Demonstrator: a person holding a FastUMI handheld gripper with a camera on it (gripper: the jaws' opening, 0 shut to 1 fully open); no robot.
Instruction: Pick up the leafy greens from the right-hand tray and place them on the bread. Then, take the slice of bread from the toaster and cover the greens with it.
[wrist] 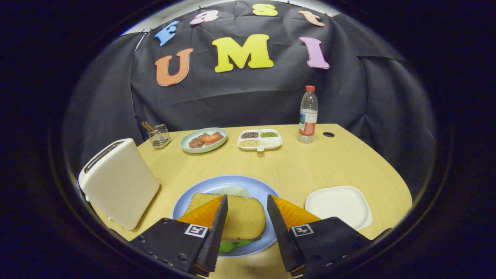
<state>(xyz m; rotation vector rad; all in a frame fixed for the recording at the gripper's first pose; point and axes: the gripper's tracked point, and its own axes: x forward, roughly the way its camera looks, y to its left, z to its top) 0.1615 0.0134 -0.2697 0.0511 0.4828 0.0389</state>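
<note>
- Hovering low over the table (310, 162), the gripper (247, 217) is seen with its fingers apart and nothing held; the top slice of bread (242, 217) lies between them, untouched.
- Greens (232, 245) are seen under that slice, poking out at its 6 o'clock edge; a paler leaf shows at 12 o'clock. The stack rests on the blue plate (255, 188).
- White tray (339, 205) sits at 3 o'clock of the plate, bare. Toaster (118, 182) stands at 9 o'clock; its slot cannot be seen into.
- Judgement: both task steps appear done; only withdrawal is left.
- Risk: a fingertip catching the slice on withdrawal would drag it off the greens. Cause: the fingers flank it closely.
- Risk: the slice looks slightly offset, so a nudge could tip it.
- Bottle (308, 114) and far dishes at 12 o'clock stand well apart; no hazard noted.
</note>
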